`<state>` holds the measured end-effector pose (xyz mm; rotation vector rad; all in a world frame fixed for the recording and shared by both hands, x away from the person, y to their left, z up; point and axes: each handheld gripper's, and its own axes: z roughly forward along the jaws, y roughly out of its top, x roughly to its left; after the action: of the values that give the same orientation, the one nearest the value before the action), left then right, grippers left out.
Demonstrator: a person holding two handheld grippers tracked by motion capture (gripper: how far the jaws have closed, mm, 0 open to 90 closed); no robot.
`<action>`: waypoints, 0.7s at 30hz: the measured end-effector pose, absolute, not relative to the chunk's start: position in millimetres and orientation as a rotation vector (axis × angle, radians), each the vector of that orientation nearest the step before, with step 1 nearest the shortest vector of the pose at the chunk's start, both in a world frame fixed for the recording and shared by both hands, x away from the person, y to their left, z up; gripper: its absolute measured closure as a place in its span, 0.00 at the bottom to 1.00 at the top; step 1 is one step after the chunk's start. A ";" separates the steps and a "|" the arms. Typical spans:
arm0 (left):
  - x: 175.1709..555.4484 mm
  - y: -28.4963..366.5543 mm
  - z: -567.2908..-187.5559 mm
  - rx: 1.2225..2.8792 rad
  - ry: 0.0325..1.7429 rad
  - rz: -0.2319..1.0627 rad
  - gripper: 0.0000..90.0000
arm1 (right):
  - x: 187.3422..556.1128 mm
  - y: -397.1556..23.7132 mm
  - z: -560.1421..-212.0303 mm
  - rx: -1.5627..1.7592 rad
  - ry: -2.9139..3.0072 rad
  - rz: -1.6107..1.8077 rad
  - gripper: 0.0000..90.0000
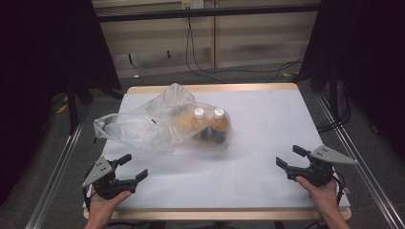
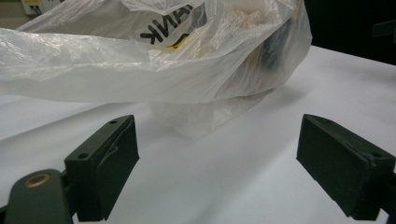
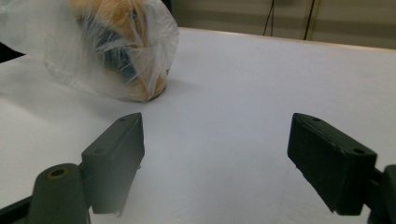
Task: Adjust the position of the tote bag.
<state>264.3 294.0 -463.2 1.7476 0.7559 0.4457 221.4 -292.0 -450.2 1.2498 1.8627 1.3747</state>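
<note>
A clear plastic bag (image 1: pixel 157 126) lies on the white table cover (image 1: pixel 258 143), left of centre. Inside it stand two orange bottles with white caps (image 1: pixel 209 123). My left gripper (image 1: pixel 133 168) rests near the front left corner, open, its jaws pointing toward the bag and apart from it. The left gripper view has the bag (image 2: pixel 154 60) close ahead, with printed letters on it, and the left gripper (image 2: pixel 217 163) holds nothing. My right gripper (image 1: pixel 288 157) sits open at the front right, well away from the bag (image 3: pixel 112 51). Between the jaws of the right gripper (image 3: pixel 215 158) there is only bare cover.
The table's wooden edge (image 1: pixel 215 214) runs along the front. Metal rails (image 1: pixel 57 167) flank both sides of the table. Cables (image 1: pixel 200 62) hang down the back wall onto the floor. Dark stands (image 1: pixel 334 86) rise at the back left and right.
</note>
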 end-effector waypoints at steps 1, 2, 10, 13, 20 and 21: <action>266.1 292.7 -464.5 1.743 0.773 0.433 0.13 | 220.8 -291.6 -449.7 1.246 1.864 1.376 0.21; 268.1 292.4 -465.5 1.747 0.773 0.421 0.12 | 220.8 -291.8 -449.5 1.238 1.877 1.385 0.22; 268.8 281.8 -465.4 1.807 0.718 0.410 0.13 | 223.2 -290.1 -451.7 1.260 1.937 1.411 0.28; 269.6 284.0 -464.2 1.792 0.723 0.405 0.15 | 224.1 -290.3 -451.7 1.265 1.952 1.413 0.30; 269.2 286.7 -460.6 1.761 0.732 0.370 0.17 | 222.0 -289.6 -450.2 1.257 2.001 1.447 0.40; 269.1 286.9 -460.3 1.768 0.724 0.372 0.17 | 222.6 -288.3 -450.0 1.246 2.015 1.446 0.41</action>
<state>269.1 286.9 -460.3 1.7679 0.7242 0.3718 222.6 -288.3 -450.0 1.2459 2.0153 1.4456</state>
